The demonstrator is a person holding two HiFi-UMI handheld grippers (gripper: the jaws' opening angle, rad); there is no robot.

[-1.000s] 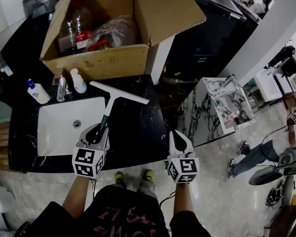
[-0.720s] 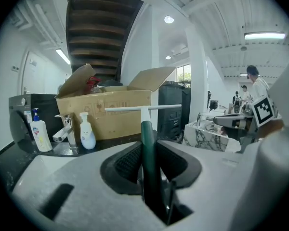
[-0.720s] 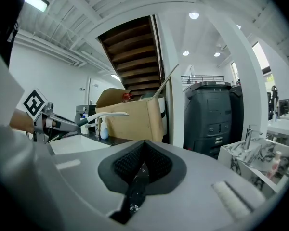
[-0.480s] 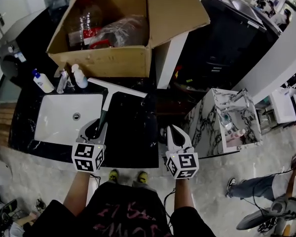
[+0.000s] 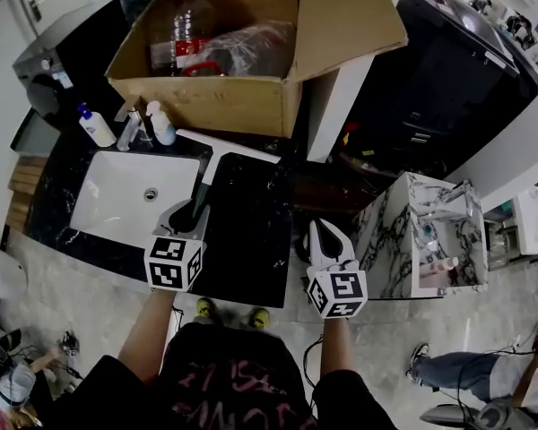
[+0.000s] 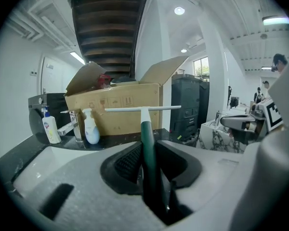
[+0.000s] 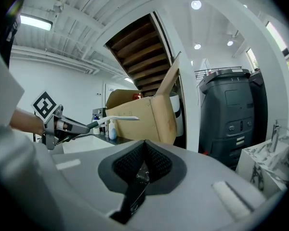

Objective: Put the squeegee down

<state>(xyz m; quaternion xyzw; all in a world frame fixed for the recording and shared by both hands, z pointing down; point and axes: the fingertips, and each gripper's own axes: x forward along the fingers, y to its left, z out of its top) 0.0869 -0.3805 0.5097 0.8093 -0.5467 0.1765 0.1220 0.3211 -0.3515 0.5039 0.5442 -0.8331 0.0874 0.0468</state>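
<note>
Black marble countertop (image 5: 251, 249) carries an open cardboard box (image 5: 215, 106) at 12 o'clock and a white sink (image 5: 117, 204) at 9. Squeegee (image 5: 211, 173) sits over the counter at the sink's 3 o'clock, blade toward 12. Left gripper (image 5: 186, 215) clamps its green handle. Right gripper (image 5: 327, 236) at 4, jaws closed together, empty.

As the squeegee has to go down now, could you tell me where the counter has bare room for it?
The black counter is bare right of the sink, from the cardboard box forward to its front edge. The strip behind the sink is crowded: a blue-topped bottle, the tap and a white bottle.
</note>
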